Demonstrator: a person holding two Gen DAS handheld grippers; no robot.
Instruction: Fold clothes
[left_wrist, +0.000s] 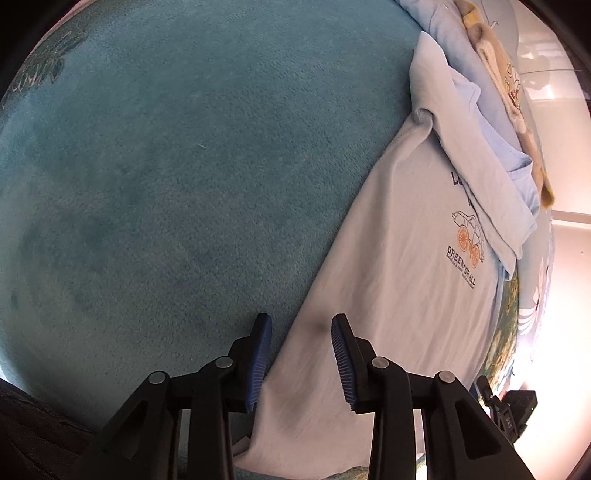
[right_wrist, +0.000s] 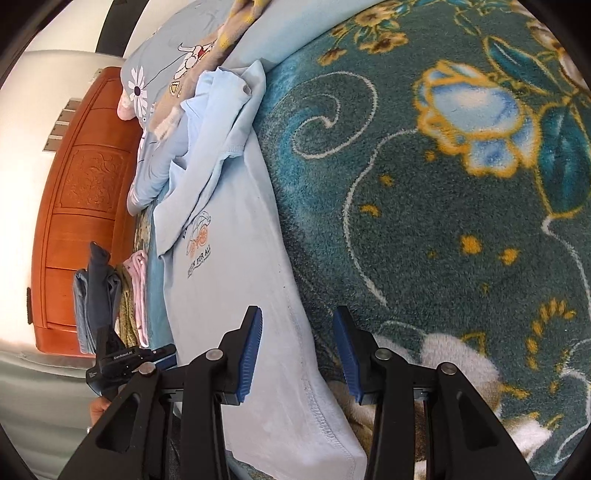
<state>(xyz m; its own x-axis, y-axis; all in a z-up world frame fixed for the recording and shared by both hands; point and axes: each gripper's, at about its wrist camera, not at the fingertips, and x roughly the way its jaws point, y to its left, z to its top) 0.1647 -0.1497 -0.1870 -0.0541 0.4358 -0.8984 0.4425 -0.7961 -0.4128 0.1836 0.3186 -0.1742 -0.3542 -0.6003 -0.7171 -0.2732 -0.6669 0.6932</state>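
At the bottom centre of the left wrist view, the left gripper (left_wrist: 301, 325) is spread, holding nothing, its jaws straddling the long edge of one light blue T-shirt (left_wrist: 399, 295). In the right wrist view the right gripper (right_wrist: 297, 317) is likewise spread and empty, straddling the opposite long edge near the stitched hem.

The T-shirt lies as a narrow strip on the bed, on a teal floral blanket (right_wrist: 443, 206), its sleeve (right_wrist: 218, 122) folded in over the printed logo (right_wrist: 199, 236). By my judgement the lengthwise folds are done and the crosswise fold remains.

Further off, at lower left, stands one small stack of folded clothes (right_wrist: 107, 295). Upper left holds one flower-print pillow (right_wrist: 147, 77).
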